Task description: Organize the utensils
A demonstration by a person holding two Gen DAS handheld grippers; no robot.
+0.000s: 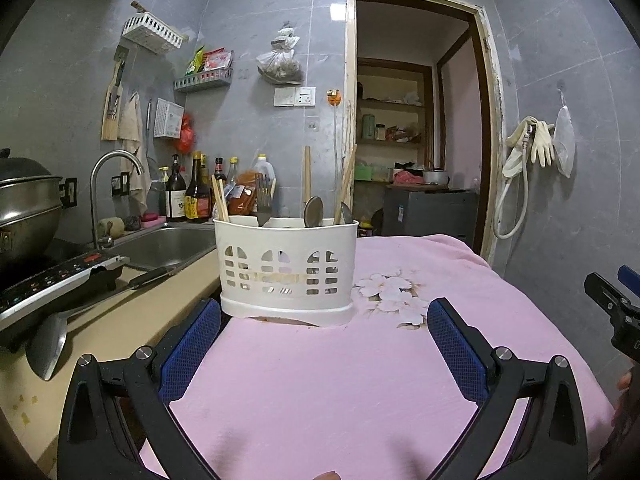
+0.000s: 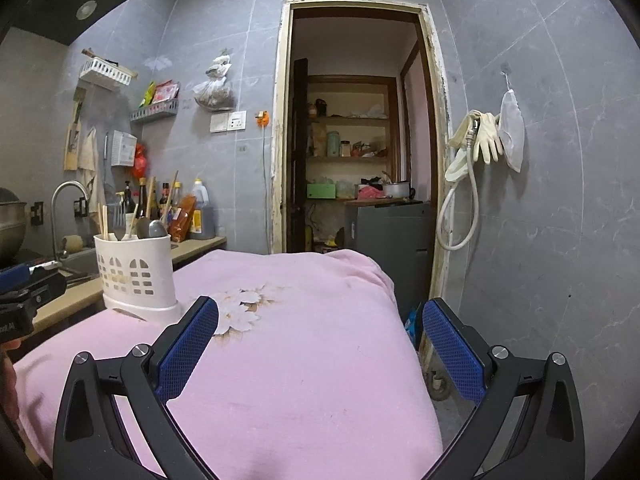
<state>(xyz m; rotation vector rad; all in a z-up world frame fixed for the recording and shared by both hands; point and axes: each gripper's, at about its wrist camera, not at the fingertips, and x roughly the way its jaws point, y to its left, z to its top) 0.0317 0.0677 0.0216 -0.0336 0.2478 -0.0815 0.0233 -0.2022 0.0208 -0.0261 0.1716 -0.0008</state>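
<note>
A white slotted utensil holder [image 1: 287, 272] stands on the pink cloth [image 1: 320, 380], at its left edge by the counter. Chopsticks [image 1: 219, 199], a fork [image 1: 263, 197] and a spoon [image 1: 313, 211] stick up out of it. My left gripper [image 1: 323, 316] is open just in front of the holder, nothing between its blue pads. In the right wrist view the holder [image 2: 135, 276] is far left, and my right gripper [image 2: 320, 316] hangs open and empty over the pink cloth [image 2: 300, 360]. The right gripper's tip [image 1: 612, 300] shows at the left view's right edge.
Left of the cloth runs a beige counter [image 1: 132, 320] with a steel sink [image 1: 168, 244], a tap [image 1: 104, 184], an induction cooker [image 1: 52, 280] with a pot [image 1: 28, 204], and a ladle [image 1: 48, 344]. Sauce bottles [image 1: 192, 192] line the wall. A doorway [image 1: 416, 120] opens behind.
</note>
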